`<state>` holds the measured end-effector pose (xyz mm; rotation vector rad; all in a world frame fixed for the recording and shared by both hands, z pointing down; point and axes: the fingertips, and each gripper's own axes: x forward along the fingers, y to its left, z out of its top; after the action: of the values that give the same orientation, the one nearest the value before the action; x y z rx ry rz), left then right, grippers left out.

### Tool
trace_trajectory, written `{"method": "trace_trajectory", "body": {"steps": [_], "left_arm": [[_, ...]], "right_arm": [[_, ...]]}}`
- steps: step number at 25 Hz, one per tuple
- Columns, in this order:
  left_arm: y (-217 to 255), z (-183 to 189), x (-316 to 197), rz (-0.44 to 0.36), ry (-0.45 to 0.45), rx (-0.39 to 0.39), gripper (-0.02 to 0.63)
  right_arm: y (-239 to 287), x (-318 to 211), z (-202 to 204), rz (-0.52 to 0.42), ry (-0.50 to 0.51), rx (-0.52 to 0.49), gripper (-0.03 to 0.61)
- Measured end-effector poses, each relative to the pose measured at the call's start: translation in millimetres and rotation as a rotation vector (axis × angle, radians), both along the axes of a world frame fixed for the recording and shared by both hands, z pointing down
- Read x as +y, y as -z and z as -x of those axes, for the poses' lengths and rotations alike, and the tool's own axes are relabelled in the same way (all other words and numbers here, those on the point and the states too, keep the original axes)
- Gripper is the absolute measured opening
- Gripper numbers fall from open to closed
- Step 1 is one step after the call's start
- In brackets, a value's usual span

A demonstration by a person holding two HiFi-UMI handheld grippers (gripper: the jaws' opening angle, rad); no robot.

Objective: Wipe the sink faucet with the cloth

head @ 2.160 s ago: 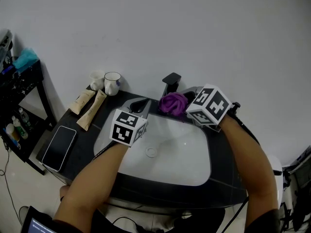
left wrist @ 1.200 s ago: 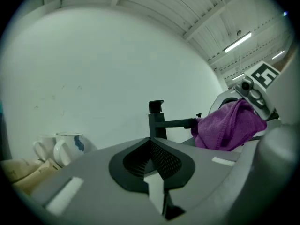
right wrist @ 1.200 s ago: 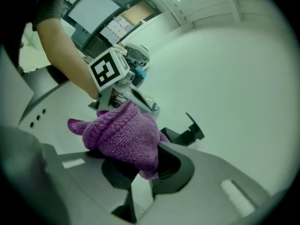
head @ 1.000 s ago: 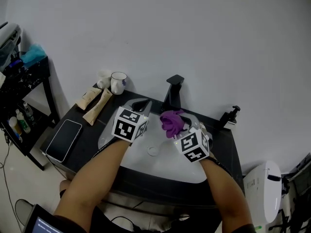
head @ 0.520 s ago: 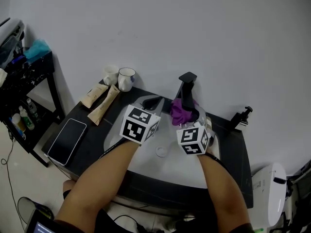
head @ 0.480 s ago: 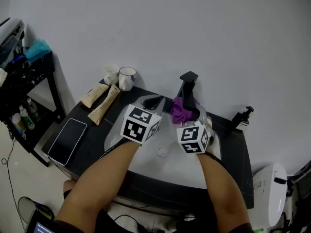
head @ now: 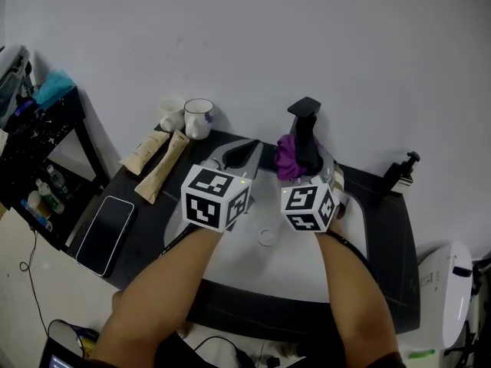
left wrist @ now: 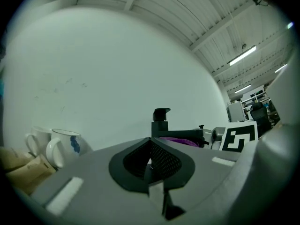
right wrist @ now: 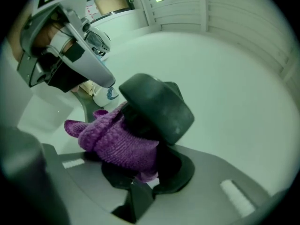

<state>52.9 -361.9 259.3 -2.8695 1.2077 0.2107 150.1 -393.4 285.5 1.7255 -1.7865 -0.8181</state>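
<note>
As the head view shows, your right gripper (head: 298,167) holds the purple cloth (head: 287,156) against the left flank of the upright faucet (head: 306,133), behind the sink (head: 230,259); your left gripper (head: 244,155) hovers just left. Left gripper view: jaws together, empty. Right gripper view: jaws clamped on the cloth, faucet directly beyond.

A plain white wall (head: 230,37) rises behind a black countertop (head: 387,221). At the left, a black shelf unit (head: 46,140) crowded with small items stands on a pale floor (head: 19,297). A white appliance (head: 445,282) sits at the lower right. Overhead, a ribbed ceiling (left wrist: 154,8) carries strip lights (left wrist: 242,56).
</note>
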Motion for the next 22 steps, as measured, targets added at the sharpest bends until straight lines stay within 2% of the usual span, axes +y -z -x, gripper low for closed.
{"method": "trace_trajectory", "body": {"steps": [5, 11, 22], "left_arm": [[0.1, 0.0, 0.8, -0.014, 0.007, -0.023, 0.017], [-3.5, 1.3, -1.1, -0.014, 0.014, -0.040, 0.017], [-4.7, 4.2, -5.3, -0.009, 0.020, -0.029, 0.017]], "right_arm": [[-1.7, -0.6, 1.4, 0.020, 0.021, 0.053, 0.054], [-4.1, -0.2, 2.2, 0.024, 0.031, 0.073, 0.054], [-31.9, -2.2, 6.2, 0.155, 0.025, 0.109, 0.054]]}}
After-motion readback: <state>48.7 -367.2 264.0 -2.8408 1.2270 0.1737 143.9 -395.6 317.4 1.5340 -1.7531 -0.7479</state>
